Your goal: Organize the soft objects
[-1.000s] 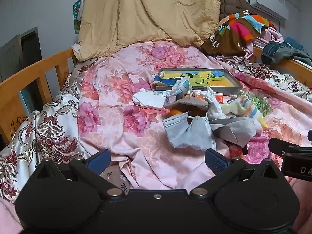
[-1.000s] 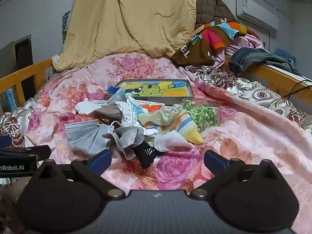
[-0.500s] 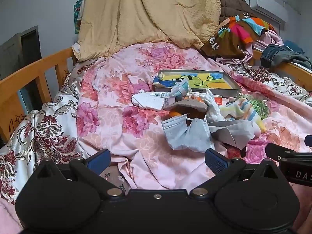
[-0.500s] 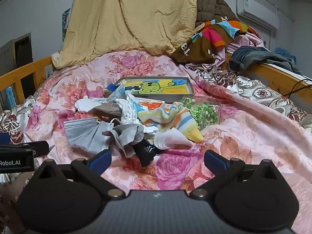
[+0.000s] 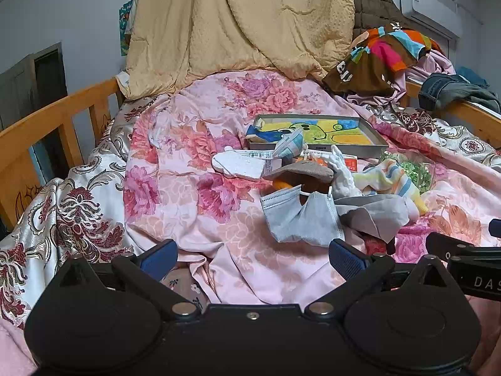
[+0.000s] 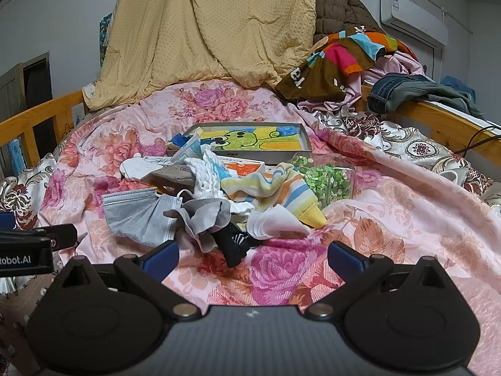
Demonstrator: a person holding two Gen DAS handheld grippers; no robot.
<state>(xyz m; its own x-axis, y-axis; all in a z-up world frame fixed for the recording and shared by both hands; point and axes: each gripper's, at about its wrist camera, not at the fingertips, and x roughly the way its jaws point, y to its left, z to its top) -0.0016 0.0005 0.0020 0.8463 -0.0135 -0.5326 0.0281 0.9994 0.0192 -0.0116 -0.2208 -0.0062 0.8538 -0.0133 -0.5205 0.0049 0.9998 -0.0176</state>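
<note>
Grey mask [image 6: 137,216] just ahead of right gripper [image 6: 253,258] — jaws spread; empty.

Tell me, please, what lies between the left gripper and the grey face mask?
Only bare pink floral bedspread: in the left wrist view, nothing sits between the open left gripper and the grey face mask.

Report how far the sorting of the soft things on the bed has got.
Done: nothing visibly; the grey pleated face mask, striped pastel sock, grey crumpled cloth and black sock lie jumbled on the pink floral quilt. In hand: nothing; the left hand-held gripper and right hand-held gripper are both open and empty, short of the pile. Left: the whole pile.
</note>
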